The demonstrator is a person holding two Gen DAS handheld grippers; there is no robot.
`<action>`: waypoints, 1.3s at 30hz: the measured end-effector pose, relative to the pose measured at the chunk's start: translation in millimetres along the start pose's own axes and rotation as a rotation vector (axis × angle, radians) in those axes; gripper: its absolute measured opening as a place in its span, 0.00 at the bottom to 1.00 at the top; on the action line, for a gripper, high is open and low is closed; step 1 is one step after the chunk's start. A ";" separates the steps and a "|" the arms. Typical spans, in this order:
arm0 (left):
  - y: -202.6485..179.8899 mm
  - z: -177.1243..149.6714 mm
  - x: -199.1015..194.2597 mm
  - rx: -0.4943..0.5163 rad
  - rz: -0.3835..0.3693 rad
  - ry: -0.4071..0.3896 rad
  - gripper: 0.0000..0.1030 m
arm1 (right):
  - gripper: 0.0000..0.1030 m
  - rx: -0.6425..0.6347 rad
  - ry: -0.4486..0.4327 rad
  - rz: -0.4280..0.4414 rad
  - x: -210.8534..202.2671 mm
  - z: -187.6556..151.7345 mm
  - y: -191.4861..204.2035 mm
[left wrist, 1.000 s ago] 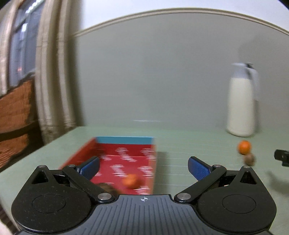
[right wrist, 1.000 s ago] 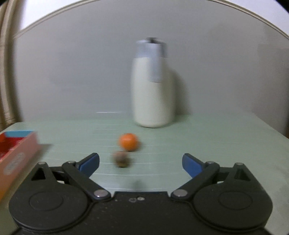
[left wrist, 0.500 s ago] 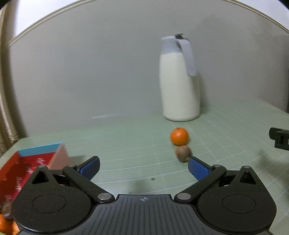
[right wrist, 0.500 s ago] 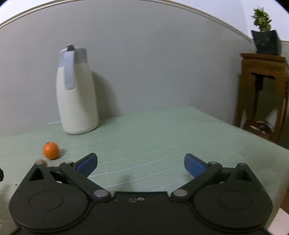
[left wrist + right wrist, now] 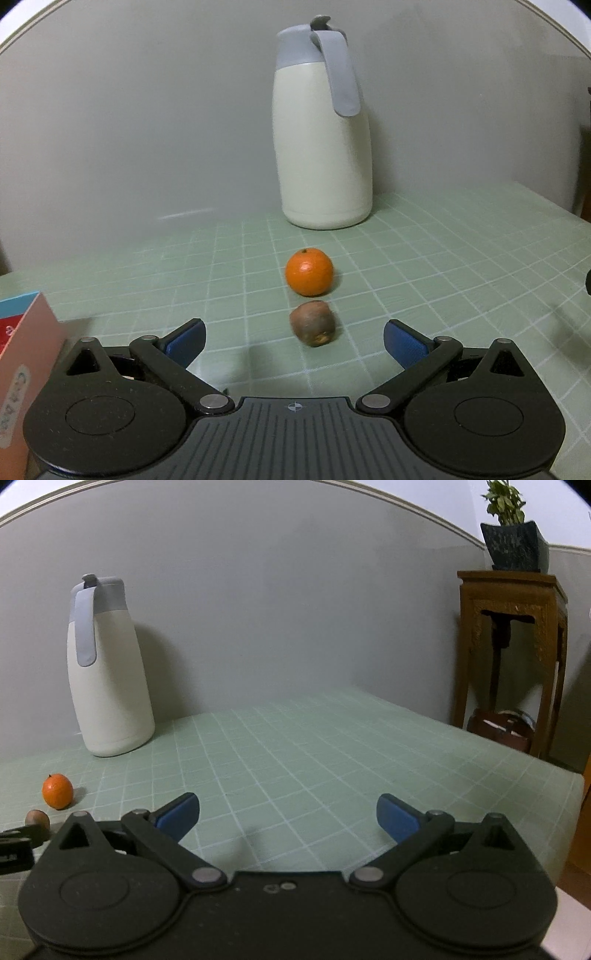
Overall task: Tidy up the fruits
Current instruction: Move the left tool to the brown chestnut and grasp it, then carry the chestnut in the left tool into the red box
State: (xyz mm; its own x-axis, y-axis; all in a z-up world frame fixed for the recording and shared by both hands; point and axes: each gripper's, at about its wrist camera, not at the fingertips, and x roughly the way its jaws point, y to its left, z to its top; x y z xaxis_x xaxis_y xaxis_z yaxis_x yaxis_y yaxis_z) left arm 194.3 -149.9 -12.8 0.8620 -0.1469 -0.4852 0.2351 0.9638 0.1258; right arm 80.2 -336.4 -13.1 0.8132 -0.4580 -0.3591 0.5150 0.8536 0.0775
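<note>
Left wrist view: my left gripper (image 5: 293, 341) has its jaws spread wide, nothing btwn the blue pads. A brown kiwi (image 5: 313, 324) lies on the green checked table (image 5: 443, 258) just ahead of the gap, a bit right of centre, not touching either pad. An orange (image 5: 309, 272) sits right behind the kiwi, very close; can't tell if they touch. Further back, a white jug w/ grey lid (image 5: 321, 129) stands upright by the wall. A red box w/ blue rim (image 5: 22, 332) shows at the left edge.

Right wrist view: my right gripper (image 5: 286, 814) is fully released, only bare table (image 5: 332, 746) btwn the pads. The orange (image 5: 57, 791) and kiwi (image 5: 37, 819) lie far left, well apart from my jaws. The jug (image 5: 107, 672) stands behind them. A wooden stand (image 5: 511, 635) w/ a potted plant (image 5: 511, 535) is off to the right.
</note>
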 end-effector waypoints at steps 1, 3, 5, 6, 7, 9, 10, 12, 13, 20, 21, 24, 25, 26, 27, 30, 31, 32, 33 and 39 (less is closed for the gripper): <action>-1.4 0.9 2.0 -0.001 -0.006 0.002 0.99 | 1.00 0.002 0.002 0.000 -1.1 -0.1 -0.3; -3.2 2.6 5.4 -0.004 -0.009 0.005 0.99 | 1.00 0.003 0.005 0.000 -0.3 0.3 -1.6; -4.0 4.0 9.1 -0.005 -0.012 0.012 0.99 | 1.00 0.009 0.009 0.004 0.3 0.9 -2.3; -5.2 4.7 12.0 -0.003 -0.010 0.017 0.99 | 1.00 0.012 0.010 0.005 0.3 1.0 -2.6; -5.6 5.1 14.4 -0.003 -0.011 0.025 0.94 | 1.00 0.015 0.012 0.008 0.4 0.9 -2.7; -5.0 7.0 21.0 -0.013 -0.029 0.048 0.83 | 1.00 0.017 0.013 0.014 0.6 1.9 -2.1; -4.4 7.7 25.3 -0.022 -0.034 0.065 0.78 | 1.00 0.017 0.015 0.019 0.8 2.2 -1.7; -0.6 8.7 31.4 -0.051 -0.040 0.088 0.73 | 1.00 0.017 0.019 0.026 0.9 2.0 -0.7; 1.5 8.6 33.4 -0.066 -0.043 0.096 0.73 | 1.00 0.018 0.020 0.029 1.0 2.0 -0.3; 4.6 8.9 35.4 -0.074 -0.066 0.104 0.63 | 1.00 0.024 0.029 0.052 1.3 3.2 1.1; 4.4 9.2 36.5 -0.070 -0.071 0.110 0.60 | 1.00 0.024 0.030 0.054 1.2 3.0 1.5; 7.6 11.2 39.4 -0.079 -0.083 0.119 0.48 | 1.00 0.022 0.037 0.062 1.8 2.9 2.0; 7.7 11.3 39.6 -0.080 -0.084 0.117 0.42 | 1.00 0.021 0.039 0.063 2.1 2.8 1.7; 8.7 11.2 38.9 -0.077 -0.086 0.114 0.34 | 1.00 0.021 0.039 0.062 2.2 2.5 1.7; 9.1 11.3 38.1 -0.074 -0.086 0.112 0.32 | 1.00 0.022 0.040 0.062 2.7 2.7 1.3; 10.4 10.0 37.2 -0.077 -0.075 0.111 0.30 | 1.00 0.027 0.042 0.066 3.4 3.7 0.8; 11.2 10.0 36.6 -0.083 -0.074 0.110 0.30 | 1.00 0.027 0.041 0.067 3.3 4.1 0.8; 11.4 10.3 35.0 -0.089 -0.073 0.108 0.30 | 1.00 0.025 0.040 0.069 3.3 4.1 1.1; 12.2 10.0 33.9 -0.092 -0.071 0.105 0.30 | 1.00 0.022 0.039 0.070 3.0 4.0 1.6; 7.6 8.0 26.5 -0.079 -0.072 0.093 0.30 | 1.00 0.019 0.034 0.072 2.0 3.3 1.6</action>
State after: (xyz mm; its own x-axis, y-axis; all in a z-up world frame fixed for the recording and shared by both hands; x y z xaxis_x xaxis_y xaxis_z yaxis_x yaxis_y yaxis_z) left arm 222.5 -148.2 -17.7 0.7979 -0.1983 -0.5693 0.2551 0.9667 0.0208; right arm 83.5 -336.8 -10.6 0.8389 -0.3866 -0.3832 0.4610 0.8790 0.1222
